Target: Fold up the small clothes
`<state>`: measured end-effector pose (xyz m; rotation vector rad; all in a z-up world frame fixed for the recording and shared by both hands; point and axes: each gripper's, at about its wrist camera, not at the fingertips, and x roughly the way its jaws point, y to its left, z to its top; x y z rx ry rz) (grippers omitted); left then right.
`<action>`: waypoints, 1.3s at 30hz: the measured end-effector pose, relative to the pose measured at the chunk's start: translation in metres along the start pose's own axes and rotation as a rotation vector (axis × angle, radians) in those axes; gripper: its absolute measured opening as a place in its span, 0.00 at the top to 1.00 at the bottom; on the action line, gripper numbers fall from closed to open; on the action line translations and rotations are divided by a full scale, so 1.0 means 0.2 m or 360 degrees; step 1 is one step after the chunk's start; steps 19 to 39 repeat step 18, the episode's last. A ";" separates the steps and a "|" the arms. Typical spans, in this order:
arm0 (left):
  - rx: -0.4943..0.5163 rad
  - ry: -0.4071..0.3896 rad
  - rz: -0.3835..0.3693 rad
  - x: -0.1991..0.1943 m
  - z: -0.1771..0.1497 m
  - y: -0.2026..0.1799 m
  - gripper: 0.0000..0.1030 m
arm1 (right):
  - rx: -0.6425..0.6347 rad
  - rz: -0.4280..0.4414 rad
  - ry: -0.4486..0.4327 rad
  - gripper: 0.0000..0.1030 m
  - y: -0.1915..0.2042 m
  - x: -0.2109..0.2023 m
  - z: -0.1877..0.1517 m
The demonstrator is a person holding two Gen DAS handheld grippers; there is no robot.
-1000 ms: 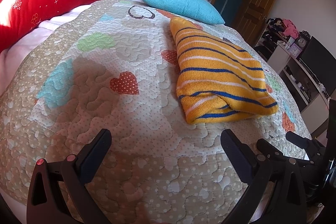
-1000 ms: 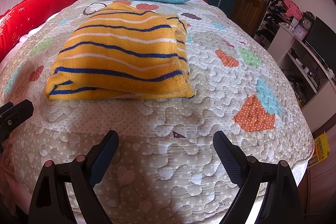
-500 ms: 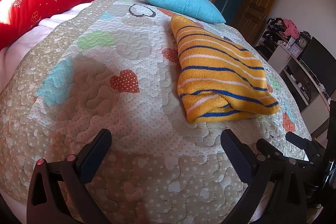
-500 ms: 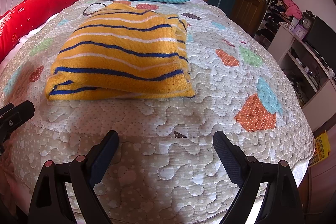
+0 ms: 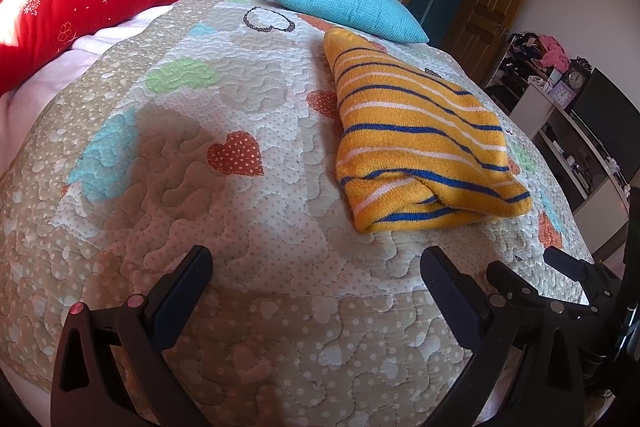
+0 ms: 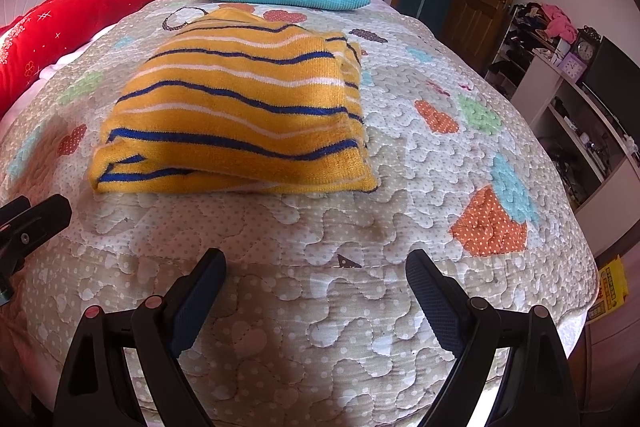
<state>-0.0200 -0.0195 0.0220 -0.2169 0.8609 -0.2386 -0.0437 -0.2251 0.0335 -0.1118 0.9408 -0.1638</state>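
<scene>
- Across the whole frame, the bed's beige quilted heart-patch cover [image 6: 360,227] lies flat.
- Centre left, right view: the yellow knitted garment with blue and white stripes [image 6: 240,111] rests folded, barely shifted from a second ago; folding looks done.
- Bottom centre: left tool [image 5: 316,271] and right tool [image 6: 316,267] spread, empty.
- No readable writing.

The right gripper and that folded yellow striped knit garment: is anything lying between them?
Only bare quilted bedspread separates the right gripper from the yellow striped knit garment, seen in the right wrist view.
</scene>
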 end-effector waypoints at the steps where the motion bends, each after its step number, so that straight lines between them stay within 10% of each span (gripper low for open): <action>1: 0.0002 0.0000 0.0001 0.00 0.00 0.00 0.00 | 0.0001 0.0003 0.0000 0.09 0.00 0.00 0.00; 39: 0.0020 0.0006 0.0002 0.01 -0.01 -0.02 0.00 | -0.0008 0.0026 -0.0001 0.09 0.02 0.01 0.00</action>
